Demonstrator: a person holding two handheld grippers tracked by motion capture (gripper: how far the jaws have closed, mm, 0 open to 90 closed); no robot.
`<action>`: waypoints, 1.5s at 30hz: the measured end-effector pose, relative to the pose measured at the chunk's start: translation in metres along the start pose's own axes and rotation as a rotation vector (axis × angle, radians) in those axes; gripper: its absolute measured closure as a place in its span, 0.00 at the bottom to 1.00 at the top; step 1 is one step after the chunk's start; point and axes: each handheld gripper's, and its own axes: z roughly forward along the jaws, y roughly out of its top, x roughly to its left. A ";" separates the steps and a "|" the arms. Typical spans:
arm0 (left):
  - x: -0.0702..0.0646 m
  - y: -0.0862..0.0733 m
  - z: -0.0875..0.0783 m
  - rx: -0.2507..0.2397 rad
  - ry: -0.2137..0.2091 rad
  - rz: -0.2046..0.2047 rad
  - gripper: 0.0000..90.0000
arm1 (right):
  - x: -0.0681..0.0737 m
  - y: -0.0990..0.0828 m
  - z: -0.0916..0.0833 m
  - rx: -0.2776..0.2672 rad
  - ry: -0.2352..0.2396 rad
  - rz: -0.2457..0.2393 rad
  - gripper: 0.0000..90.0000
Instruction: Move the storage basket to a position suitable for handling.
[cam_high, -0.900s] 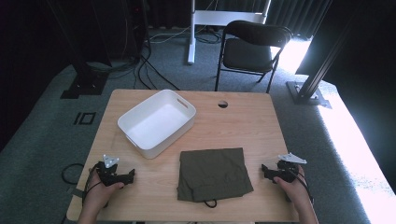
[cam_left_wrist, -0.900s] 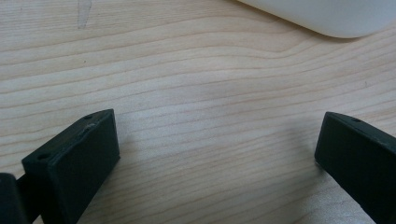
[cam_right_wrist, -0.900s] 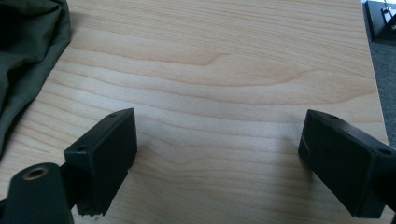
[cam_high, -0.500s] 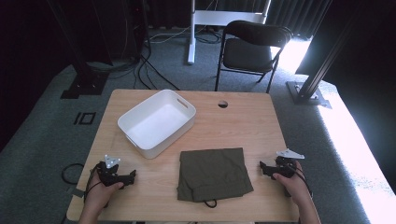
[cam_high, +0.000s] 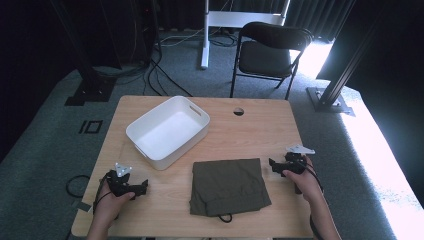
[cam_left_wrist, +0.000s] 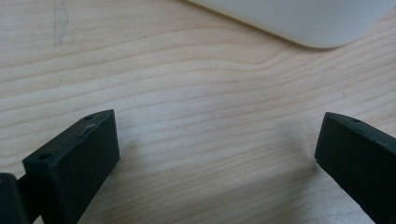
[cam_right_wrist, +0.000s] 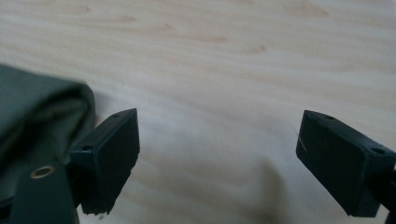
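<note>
Olive-green folded cloth (cam_high: 229, 186) lies just left of my right gripper (cam_high: 274, 165), nearer it than my left gripper (cam_high: 144, 187); both jaws released, empty.

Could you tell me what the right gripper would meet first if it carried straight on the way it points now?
Probably the folded olive-green cloth: the right gripper, jaws open, points at its right edge across bare table.

I am looking down on a light wooden table (cam_high: 250, 130) with a small round hole near its far edge. A white rectangular bin (cam_high: 167, 131) sits angled on the left half. A folded olive-green cloth (cam_high: 227, 185) lies flat near the front edge.
</note>
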 end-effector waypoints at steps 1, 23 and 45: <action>-0.001 0.003 0.000 -0.004 -0.005 0.003 0.01 | 0.002 0.004 0.002 -0.003 0.004 -0.007 0.15; -0.006 0.029 -0.014 -0.097 -0.036 -0.044 0.01 | 0.064 0.088 0.036 -0.084 0.129 -0.122 0.15; -0.006 0.058 -0.039 -0.210 -0.046 -0.051 0.01 | 0.133 0.146 0.063 -0.165 0.254 -0.187 0.16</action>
